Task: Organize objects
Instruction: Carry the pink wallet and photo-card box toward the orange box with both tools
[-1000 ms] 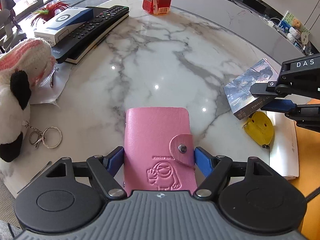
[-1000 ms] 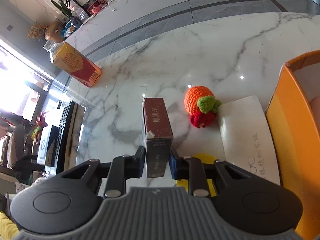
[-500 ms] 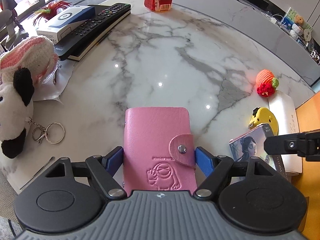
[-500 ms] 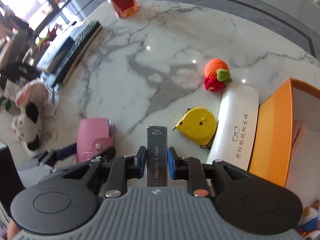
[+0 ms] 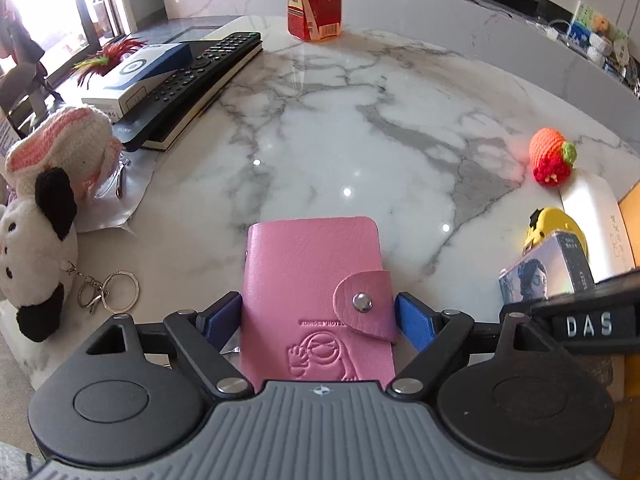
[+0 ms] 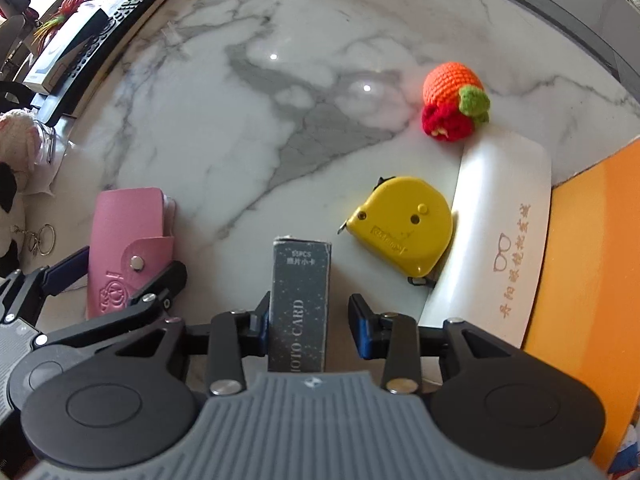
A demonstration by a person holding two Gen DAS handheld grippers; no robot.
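Observation:
A pink snap card holder (image 5: 312,272) lies flat on the marble table (image 5: 360,140). My left gripper (image 5: 318,316) straddles its near half. Its jaws are opening and stand wide, and the blue pads (image 5: 416,322) sit just off the holder's sides. A dark photo-card box (image 6: 300,280) stands on the table between the fingers of my right gripper (image 6: 310,316). Those jaws are opening too: the left pad is against the box, the right pad (image 6: 358,328) has a gap. The two grippers are side by side, the left gripper (image 6: 116,276) just left of the box.
A yellow tape measure (image 6: 404,224), a white glasses case (image 6: 500,240) and an orange box (image 6: 592,280) lie right of the card box. A crochet fruit toy (image 6: 452,96) sits beyond. Far left: remote (image 5: 200,76), white-blue box (image 5: 136,76), plush cow (image 5: 36,248), key ring (image 5: 116,292). A drink carton (image 5: 314,0) stands at the back.
The right gripper rolled and came down toward the table's near edge with the card box, then its jaws spread off it. The left gripper stayed over the pink holder, jaws slightly wider.

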